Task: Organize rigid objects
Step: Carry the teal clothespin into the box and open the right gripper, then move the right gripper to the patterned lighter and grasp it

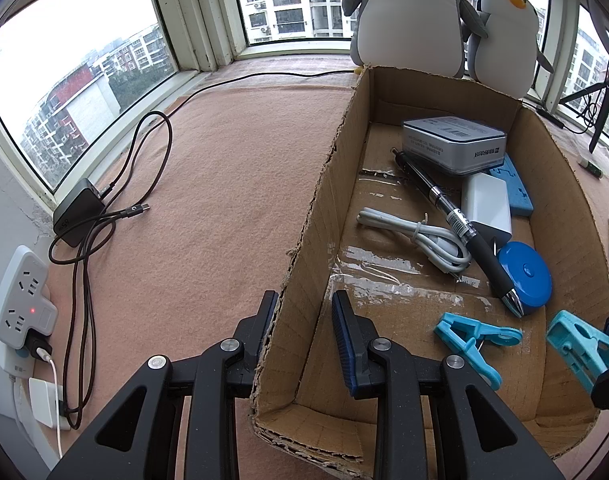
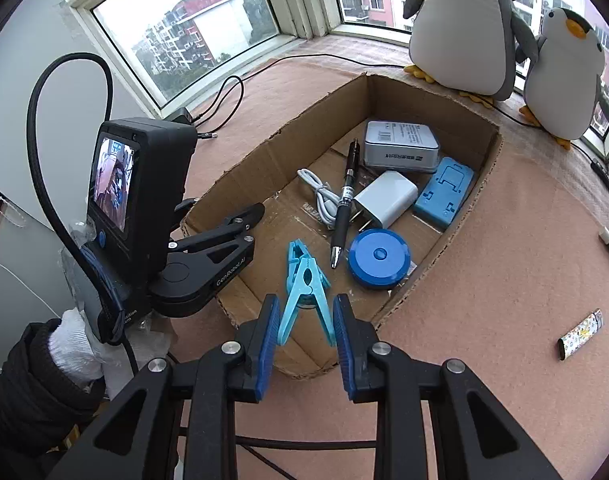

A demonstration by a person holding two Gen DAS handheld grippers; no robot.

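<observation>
Item: blue clothespin (image 2: 304, 296) | Held by: right hand-held gripper (image 2: 302, 334), pinched at handles | Position: above cardboard box (image 2: 240, 184), near end | Long axis: pointing away | Left hand-held gripper (image 1: 304, 334): clamped on box wall | Second clothespin (image 1: 470, 344): inside box.

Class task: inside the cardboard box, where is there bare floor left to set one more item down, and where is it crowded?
Free: the brown cardboard box floor along its left wall, beside the white coiled cable. Crowded: the right half, with the grey rectangular tin, white charger plug, black pen, blue phone stand and blue round tape measure.
</observation>
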